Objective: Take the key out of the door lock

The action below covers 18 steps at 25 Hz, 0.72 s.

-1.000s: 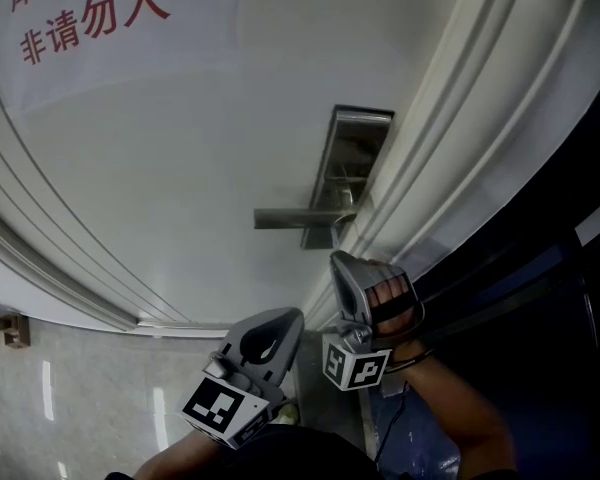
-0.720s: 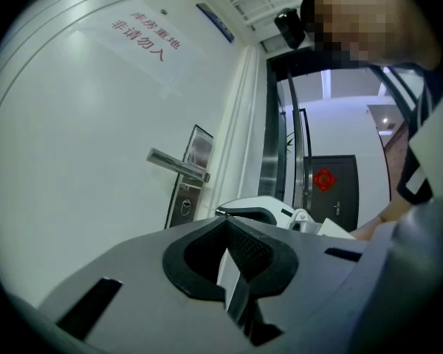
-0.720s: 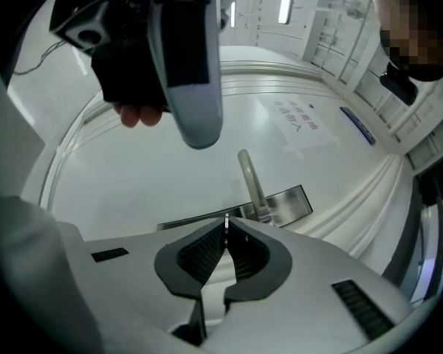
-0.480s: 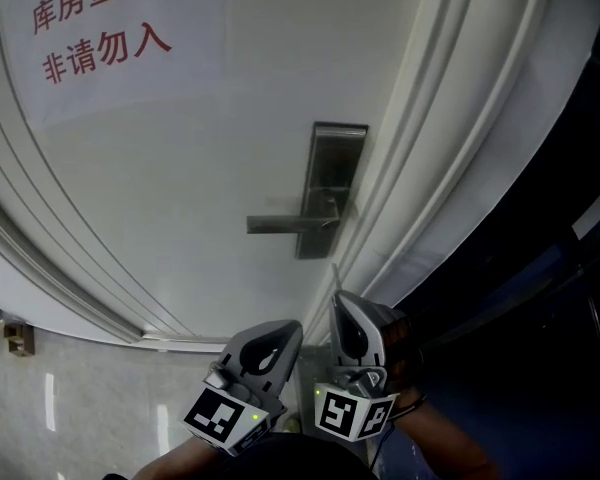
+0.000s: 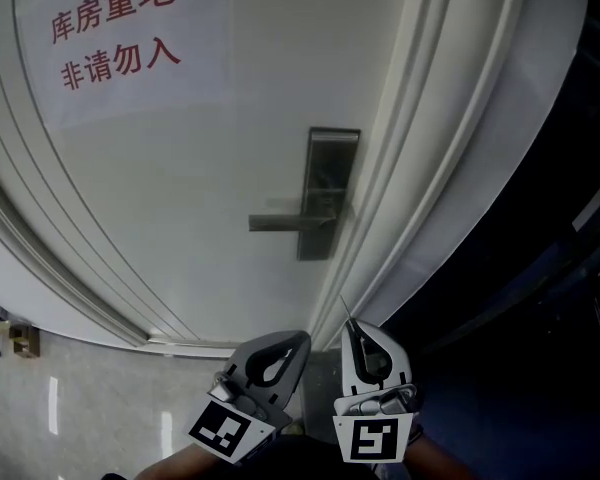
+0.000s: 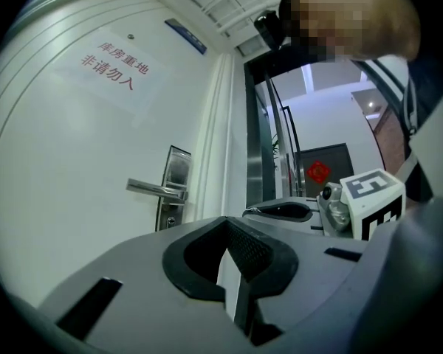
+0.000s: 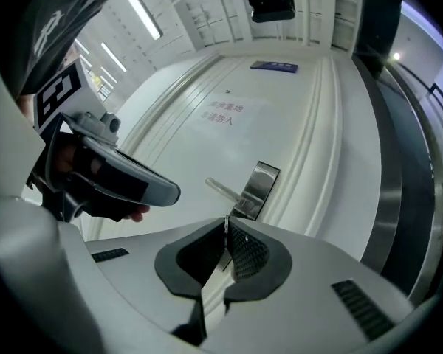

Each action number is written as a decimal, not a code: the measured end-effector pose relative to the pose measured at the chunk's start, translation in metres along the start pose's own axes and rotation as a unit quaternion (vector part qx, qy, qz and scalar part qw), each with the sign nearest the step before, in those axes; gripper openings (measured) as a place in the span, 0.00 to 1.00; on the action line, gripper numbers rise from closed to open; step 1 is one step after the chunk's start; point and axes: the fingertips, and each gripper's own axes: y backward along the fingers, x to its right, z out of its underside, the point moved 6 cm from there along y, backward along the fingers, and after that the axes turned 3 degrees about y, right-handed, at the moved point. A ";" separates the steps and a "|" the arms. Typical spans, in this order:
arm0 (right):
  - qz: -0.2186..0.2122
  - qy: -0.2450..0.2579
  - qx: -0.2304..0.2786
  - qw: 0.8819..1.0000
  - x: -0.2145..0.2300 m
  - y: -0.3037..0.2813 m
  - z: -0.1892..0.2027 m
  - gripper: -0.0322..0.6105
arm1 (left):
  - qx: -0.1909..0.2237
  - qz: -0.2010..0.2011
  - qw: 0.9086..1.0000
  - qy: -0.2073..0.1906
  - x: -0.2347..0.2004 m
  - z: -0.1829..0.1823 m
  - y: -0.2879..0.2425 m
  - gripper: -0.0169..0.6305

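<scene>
A steel lock plate (image 5: 327, 183) with a lever handle (image 5: 288, 222) sits on the white door (image 5: 180, 188). My right gripper (image 5: 352, 325) hangs below the plate, well off the door, shut on a thin metal key (image 5: 345, 306) that sticks out of its tips. That key shows as a sliver (image 7: 226, 226) between the closed tips in the right gripper view, with the lock plate (image 7: 260, 183) beyond it. The left gripper (image 5: 298, 338) is beside it, shut and holding nothing. In the left gripper view the plate (image 6: 177, 169) and its round keyhole (image 6: 169, 220) show nothing sticking out of them.
A paper sign (image 5: 115, 33) with red characters hangs on the door's upper left. The white moulded door frame (image 5: 430, 168) runs to the right of the lock, with a dark opening (image 5: 540, 298) past it. Glossy floor tiles (image 5: 70, 408) lie at lower left.
The right gripper has drawn back from just under the lock plate and now sits lower, with a thin key sticking from its tips. The left gripper has barely shifted.
</scene>
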 end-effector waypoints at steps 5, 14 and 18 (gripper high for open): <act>-0.003 -0.007 -0.005 1.000 -0.004 0.005 0.004 0.08 | -0.001 -0.002 1.000 -0.004 0.006 0.002 0.002 0.03; -0.007 -0.033 0.002 0.999 -0.003 0.004 0.004 0.08 | 0.011 0.002 1.000 -0.016 0.012 -0.006 0.001 0.03; -0.014 -0.053 0.003 0.998 -0.002 0.003 0.005 0.08 | -0.001 -0.006 1.000 -0.011 0.011 -0.001 0.003 0.03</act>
